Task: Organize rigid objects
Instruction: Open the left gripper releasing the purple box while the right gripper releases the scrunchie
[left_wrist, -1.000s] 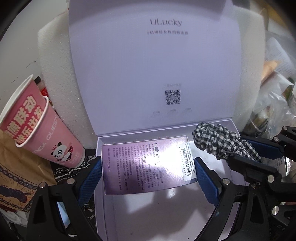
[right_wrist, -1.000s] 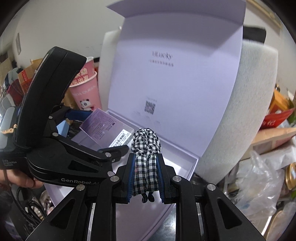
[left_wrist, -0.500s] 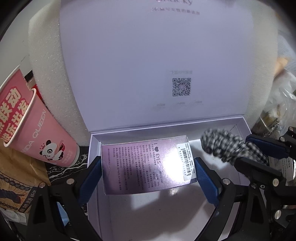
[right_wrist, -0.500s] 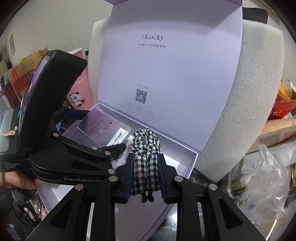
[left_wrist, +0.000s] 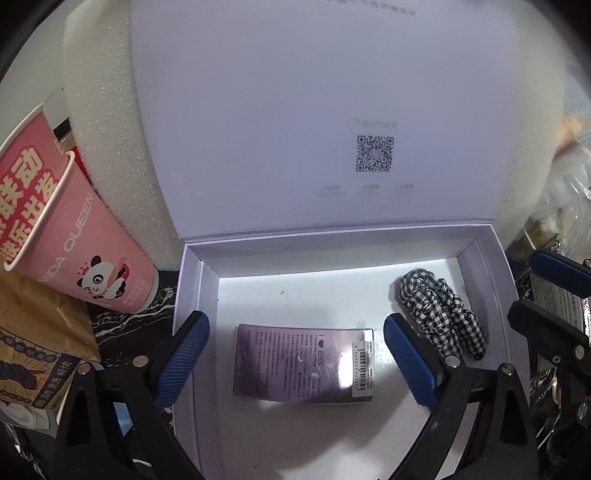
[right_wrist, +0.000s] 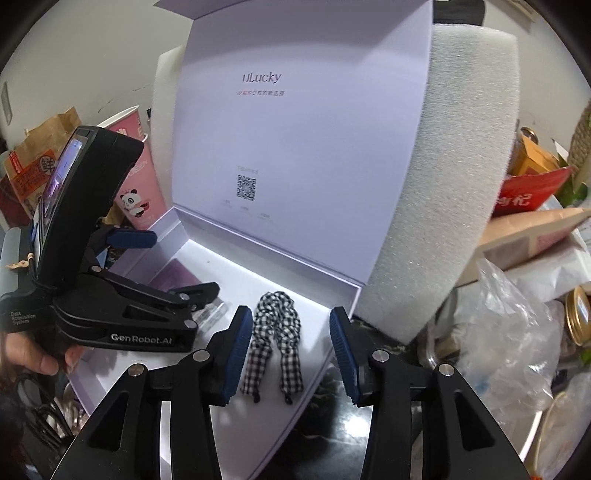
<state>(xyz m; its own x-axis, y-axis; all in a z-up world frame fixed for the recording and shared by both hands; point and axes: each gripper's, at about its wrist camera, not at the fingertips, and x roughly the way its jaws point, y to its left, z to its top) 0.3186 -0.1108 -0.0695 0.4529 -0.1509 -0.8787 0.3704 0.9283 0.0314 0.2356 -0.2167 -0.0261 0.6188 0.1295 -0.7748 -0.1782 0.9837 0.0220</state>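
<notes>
A white gift box (left_wrist: 192, 295) stands with its lid (right_wrist: 295, 147) raised. A small purple carton (left_wrist: 303, 363) lies flat on the box floor. My left gripper (left_wrist: 295, 354) is open, with a gap between each blue pad and the carton. A black-and-white checked scrunchie (right_wrist: 277, 332) lies on the floor at the box's right end. My right gripper (right_wrist: 290, 354) straddles it with its jaws opening, and the pads are not pressing on it. In the right wrist view the left gripper (right_wrist: 170, 266) hangs over the carton (right_wrist: 177, 277). The scrunchie (left_wrist: 439, 314) also shows in the left wrist view.
Stacked pink panda cups (left_wrist: 74, 240) and a brown paper bag (left_wrist: 33, 332) sit left of the box. A white foam block (right_wrist: 443, 184) stands behind the lid. Plastic bags (right_wrist: 517, 332) and cartons crowd the right. A person's hand (right_wrist: 33, 358) holds the left gripper.
The left gripper sank into the box and let go of the purple carton, which now lies on the floor. The right gripper opened and the scrunchie dropped onto the floor.
</notes>
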